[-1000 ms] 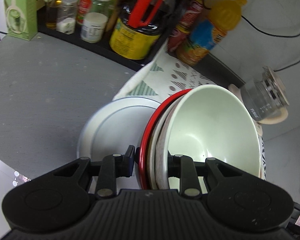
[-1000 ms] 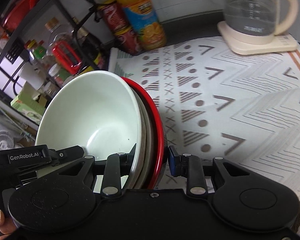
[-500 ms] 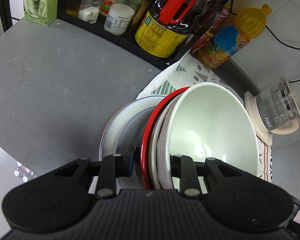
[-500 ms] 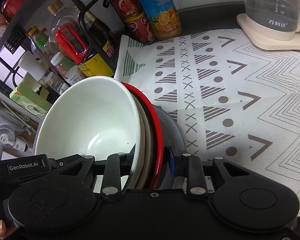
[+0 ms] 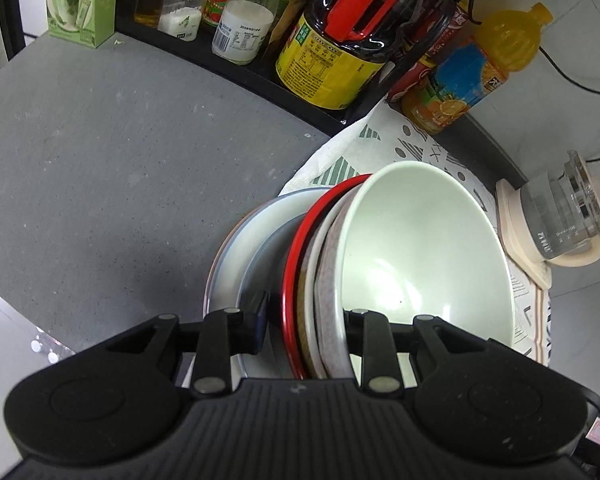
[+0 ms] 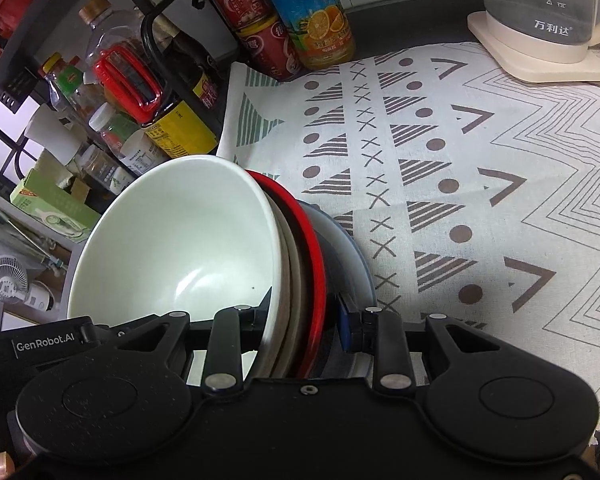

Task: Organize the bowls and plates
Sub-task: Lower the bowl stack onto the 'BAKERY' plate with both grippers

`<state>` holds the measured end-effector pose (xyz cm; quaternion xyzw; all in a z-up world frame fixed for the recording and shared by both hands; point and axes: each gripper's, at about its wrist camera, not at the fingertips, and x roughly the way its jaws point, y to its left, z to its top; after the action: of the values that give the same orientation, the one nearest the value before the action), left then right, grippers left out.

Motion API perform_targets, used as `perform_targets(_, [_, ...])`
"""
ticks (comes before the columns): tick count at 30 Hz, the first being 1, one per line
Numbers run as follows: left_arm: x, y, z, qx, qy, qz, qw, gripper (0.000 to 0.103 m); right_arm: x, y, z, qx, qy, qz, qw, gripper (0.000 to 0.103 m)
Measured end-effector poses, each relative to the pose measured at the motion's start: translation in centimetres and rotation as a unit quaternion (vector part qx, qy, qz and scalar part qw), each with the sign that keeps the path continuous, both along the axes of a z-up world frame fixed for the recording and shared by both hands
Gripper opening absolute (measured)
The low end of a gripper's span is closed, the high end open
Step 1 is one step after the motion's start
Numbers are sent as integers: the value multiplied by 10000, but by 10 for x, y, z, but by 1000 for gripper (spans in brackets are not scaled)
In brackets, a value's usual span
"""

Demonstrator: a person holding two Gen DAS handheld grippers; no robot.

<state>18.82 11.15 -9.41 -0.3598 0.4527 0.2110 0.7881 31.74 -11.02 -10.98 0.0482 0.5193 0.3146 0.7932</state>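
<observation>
Readable print: a brand on the gripper, Chinese on the kettle, bottle and cans.

"GenRobot.AI" stands in white on the black body of the left gripper [image 6: 44, 346], at eight o'clock in the right wrist view. The glass kettle [image 6: 548, 4], at one o'clock, carries "万利达" in white beneath three small level marks too fine to read. The orange juice bottle [image 6: 312, 12], at twelve o'clock, shows "大果" on its blue label. The red cans [image 6: 256, 20] beside it read "银鹭". Labels on the rack's jars are too small to make out.

pale green bowl [image 5: 420, 248], red plate [image 5: 296, 280], grey counter [image 5: 100, 152], white cloth [image 6: 460, 200] with dark triangles, dots, crosses.
</observation>
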Motion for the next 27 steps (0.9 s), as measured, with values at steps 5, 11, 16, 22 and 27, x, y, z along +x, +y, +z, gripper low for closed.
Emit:
perform_targets(5, [0, 4, -1, -119, -11, 6, 9999, 26, 0, 0, 0, 20, 37, -66, 10000, 30])
perform_targets(11, [-1, 2, 6, 3, -52, -122, 9999, 31, -6, 0, 5, -110, -185, -167, 9996, 35])
perform_targets(16, [0, 1, 17, 232, -128, -263, 9993, 56, -10, -9, 12, -78, -288, -430, 9986, 50])
perform_targets(22, [1, -4, 34, 526, -334, -553, 9965, 80, -21, -26, 28, 64, -542, -811, 9952, 74])
perform_targets(27, [3, -9, 45, 568, -372, -766, 9947, 83, -31, -40, 43, 160, -801, -1054, 9911, 88])
